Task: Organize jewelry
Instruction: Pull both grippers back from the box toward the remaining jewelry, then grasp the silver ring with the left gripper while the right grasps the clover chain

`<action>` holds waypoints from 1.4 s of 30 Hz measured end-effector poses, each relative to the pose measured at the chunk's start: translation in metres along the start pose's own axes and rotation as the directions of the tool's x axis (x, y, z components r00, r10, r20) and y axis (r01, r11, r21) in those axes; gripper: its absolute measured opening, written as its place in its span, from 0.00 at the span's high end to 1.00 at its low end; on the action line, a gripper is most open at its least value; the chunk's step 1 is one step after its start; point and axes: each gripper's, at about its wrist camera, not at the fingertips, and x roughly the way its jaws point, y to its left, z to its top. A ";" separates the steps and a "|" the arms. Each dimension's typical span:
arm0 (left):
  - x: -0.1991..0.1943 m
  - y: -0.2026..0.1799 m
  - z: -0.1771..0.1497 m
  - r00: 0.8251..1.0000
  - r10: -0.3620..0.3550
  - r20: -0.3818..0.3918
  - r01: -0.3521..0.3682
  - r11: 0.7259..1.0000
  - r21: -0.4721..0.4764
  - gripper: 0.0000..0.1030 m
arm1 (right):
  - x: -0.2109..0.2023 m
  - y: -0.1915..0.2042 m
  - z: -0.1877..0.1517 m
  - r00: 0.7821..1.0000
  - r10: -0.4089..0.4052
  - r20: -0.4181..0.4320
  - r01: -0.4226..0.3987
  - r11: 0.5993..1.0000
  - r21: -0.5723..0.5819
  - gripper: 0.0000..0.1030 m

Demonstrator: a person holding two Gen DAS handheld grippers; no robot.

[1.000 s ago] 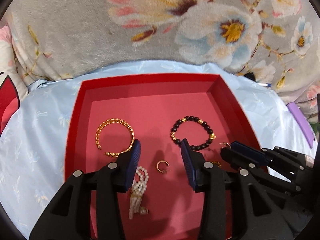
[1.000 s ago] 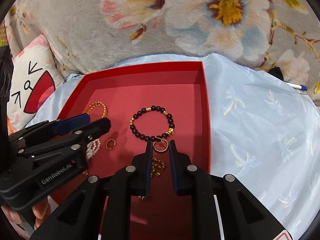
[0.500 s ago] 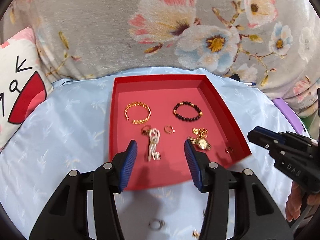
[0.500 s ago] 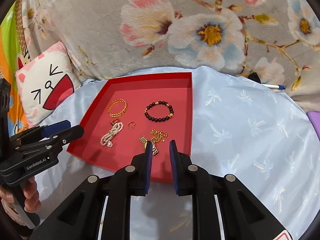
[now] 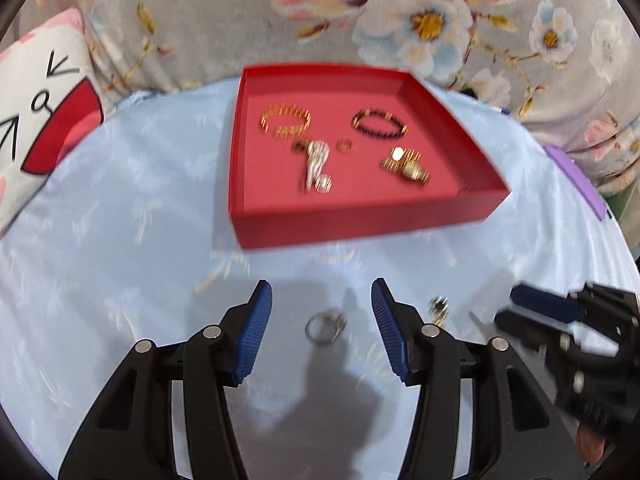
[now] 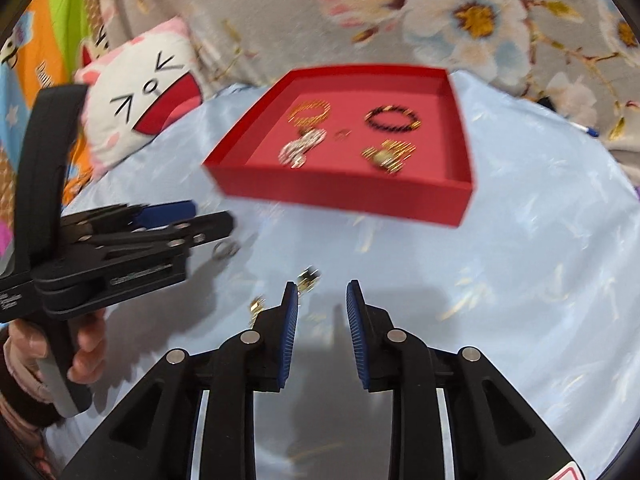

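- Left gripper (image 5: 322, 326): fingers apart, just been opening, empty; blurred silver ring (image 5: 325, 326) lies below.
- Right gripper (image 6: 322, 330): fingers narrowly apart, opening, empty; gold piece (image 6: 307, 276) smeared, unidentifiable.

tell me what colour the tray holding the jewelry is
Red tray, clearest in the left wrist view.

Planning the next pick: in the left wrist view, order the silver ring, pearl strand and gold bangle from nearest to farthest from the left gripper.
1. Silver ring, on the blue cloth between the jaws.
2. White pearl strand, mid-tray.
3. Gold coiled bangle, tray's far left.
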 end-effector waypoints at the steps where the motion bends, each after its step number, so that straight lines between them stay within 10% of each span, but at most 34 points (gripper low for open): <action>1: 0.004 0.001 -0.003 1.000 0.005 -0.010 -0.005 1.000 -0.003 0.52 | 0.003 0.007 -0.004 1.000 0.004 -0.007 -0.004 1.000 -0.014 0.76; 11: 0.012 0.002 -0.018 0.999 0.038 -0.011 -0.037 0.999 0.019 0.52 | 0.029 0.030 -0.013 0.999 -0.007 -0.045 0.004 0.997 -0.075 0.76; 18: 0.012 0.002 -0.018 1.000 0.022 -0.010 -0.022 1.000 0.016 0.52 | 0.028 0.016 -0.011 0.999 -0.023 -0.035 0.022 0.999 -0.036 0.99; 33: 0.003 0.000 -0.026 1.000 0.002 0.002 -0.002 1.000 0.024 0.44 | 0.017 -0.014 -0.015 1.000 0.003 -0.021 -0.002 0.999 0.050 0.99; 38: 0.004 -0.001 -0.026 1.000 0.003 -0.004 -0.003 1.000 0.026 0.43 | 0.015 -0.012 -0.015 0.999 0.032 -0.003 -0.032 0.998 0.048 0.69; 42: 0.005 -0.002 -0.026 1.000 0.006 -0.011 -0.006 0.999 0.035 0.42 | 0.022 -0.005 -0.013 1.000 0.007 -0.017 -0.007 1.000 0.013 0.68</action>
